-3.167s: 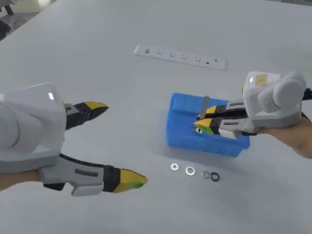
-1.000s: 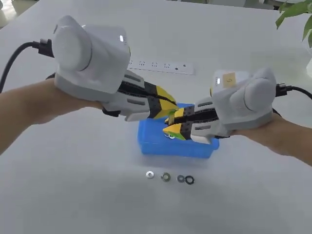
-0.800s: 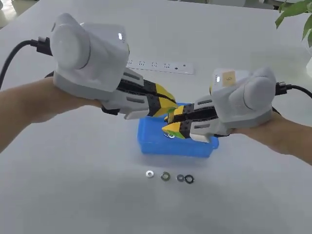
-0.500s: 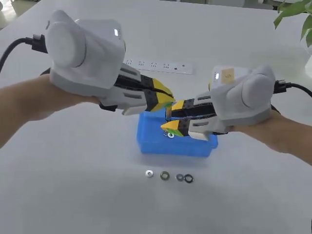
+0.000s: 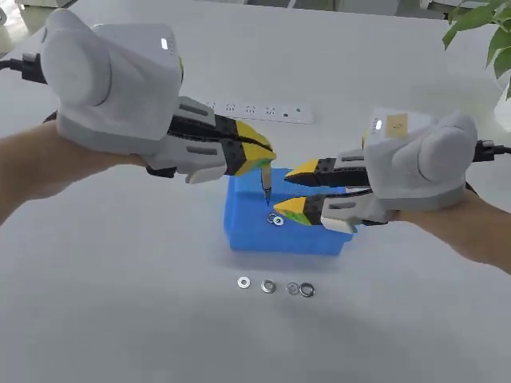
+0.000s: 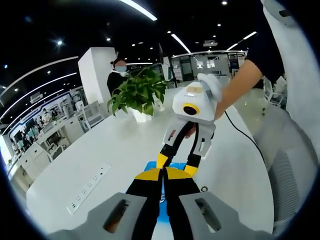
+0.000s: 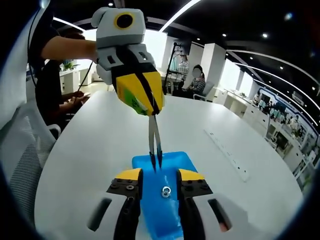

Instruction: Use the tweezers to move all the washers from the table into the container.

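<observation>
Handing off done: the tweezers (image 5: 266, 185) are now clamped in my left gripper (image 5: 267, 156), tips down over the container (image 5: 271, 239). My right gripper (image 5: 288, 191) has let go, jaws apart and empty. One washer (image 5: 275, 219) lies inside; the table washers (image 5: 268, 286) sit in a row of four just near of it, so picking can start. Thin tapered steel prongs, flat shiny rings, rigid blue plastic, smooth matte table (image 5: 120, 303).

The container (image 5: 254, 236) is showing solid blue. The left hand-held gripper (image 5: 267, 156) and right hand-held gripper (image 5: 283, 191) are showing white bodies, black jaws and yellow tips. The tweezers (image 5: 266, 186) are showing grey. The washers (image 5: 275, 286) beside the container are showing silver and darker metal on the pale grey surface (image 5: 120, 307).
</observation>
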`<state>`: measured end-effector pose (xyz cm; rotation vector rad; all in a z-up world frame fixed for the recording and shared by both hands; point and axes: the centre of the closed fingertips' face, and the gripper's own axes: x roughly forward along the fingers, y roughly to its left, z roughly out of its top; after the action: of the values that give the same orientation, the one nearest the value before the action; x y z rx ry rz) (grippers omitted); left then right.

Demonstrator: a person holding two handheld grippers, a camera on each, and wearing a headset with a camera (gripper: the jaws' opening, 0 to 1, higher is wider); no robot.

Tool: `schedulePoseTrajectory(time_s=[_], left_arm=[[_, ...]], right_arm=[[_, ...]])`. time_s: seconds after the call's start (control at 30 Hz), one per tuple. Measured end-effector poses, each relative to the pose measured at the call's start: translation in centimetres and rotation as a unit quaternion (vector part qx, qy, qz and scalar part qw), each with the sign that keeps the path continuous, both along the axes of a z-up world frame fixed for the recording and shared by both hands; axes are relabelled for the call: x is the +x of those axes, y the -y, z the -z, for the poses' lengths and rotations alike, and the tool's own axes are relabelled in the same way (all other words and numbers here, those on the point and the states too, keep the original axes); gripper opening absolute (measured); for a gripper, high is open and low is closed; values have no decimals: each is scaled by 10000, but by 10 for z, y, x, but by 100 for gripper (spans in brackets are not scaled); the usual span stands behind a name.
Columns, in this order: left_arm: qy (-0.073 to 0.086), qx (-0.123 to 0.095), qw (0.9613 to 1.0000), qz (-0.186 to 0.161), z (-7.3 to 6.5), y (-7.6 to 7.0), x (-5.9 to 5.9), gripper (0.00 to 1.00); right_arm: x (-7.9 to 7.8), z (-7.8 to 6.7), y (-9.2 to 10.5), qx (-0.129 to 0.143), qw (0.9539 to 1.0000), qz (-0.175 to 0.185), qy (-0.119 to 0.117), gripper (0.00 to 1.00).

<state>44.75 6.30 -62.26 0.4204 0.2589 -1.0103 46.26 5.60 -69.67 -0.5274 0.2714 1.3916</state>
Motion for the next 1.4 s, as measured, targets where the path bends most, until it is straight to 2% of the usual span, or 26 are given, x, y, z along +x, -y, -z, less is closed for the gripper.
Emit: schedulePoseTrajectory(time_s=[0.1, 0.17, 0.27, 0.4, 0.53, 0.67, 0.77, 0.83, 0.87, 0.97, 1.07, 1.13, 1.23, 1.33, 1.4], left_arm=[[-10, 5, 10000, -54, -2, -4, -6, 4], [-1, -1, 10000, -100, -2, -5, -9, 4], [-4, -5, 9998, -177, -2, -8, -15, 4], [-16, -4, 9997, -228, 0, -7, -28, 4], [-92, -36, 9994, -324, 7, -12, -39, 4], [-204, -100, 9990, -379, 13, -15, -47, 4], [-222, -77, 9989, -401, 18, -15, -52, 5], [-137, -91, 9989, -437, 19, -16, -54, 5], [-178, -171, 9987, -446, 20, -16, -56, 5], [-173, -80, 9989, -418, 27, -16, -59, 5], [-236, -181, 9991, -300, 32, -12, -66, 5], [-222, -231, 9991, -264, 35, -9, -68, 5], [-338, -186, 9989, -259, 47, -6, -73, 5], [-414, -153, 9988, -233, 54, -4, -77, 5], [-382, -116, 9990, -212, 56, -3, -79, 5]], right_arm=[[-3, -5, 7, 36, 9999, 99, 32, 34], [-9, -11, 10, 94, 9998, 109, 140, 41], [-22, -18, 14, 176, 9997, 77, 142, 48], [-38, -18, 21, 199, 9997, 89, 136, 54], [-50, -5, 38, 79, 9994, 322, -21, 60], [-59, 3, 54, 108, 9985, 492, -213, 64], [-70, 8, 63, 133, 9980, 488, -382, 72], [-75, 10, 67, 119, 9982, 447, -392, 75], [-79, 12, 69, 101, 9983, 425, -393, 77], [-85, 14, 73, 116, 9978, 429, -484, 83], [-93, 17, 76, 105, 9975, 421, -559, 87], [-95, 18, 78, 120, 9972, 436, -600, 89], [-98, 20, 80, 227, 9950, 551, -804, 92], [-97, 27, 86, 150, 9946, 627, -818, 93], [-99, 31, 88, 112, 9938, 645, -901, 93]])
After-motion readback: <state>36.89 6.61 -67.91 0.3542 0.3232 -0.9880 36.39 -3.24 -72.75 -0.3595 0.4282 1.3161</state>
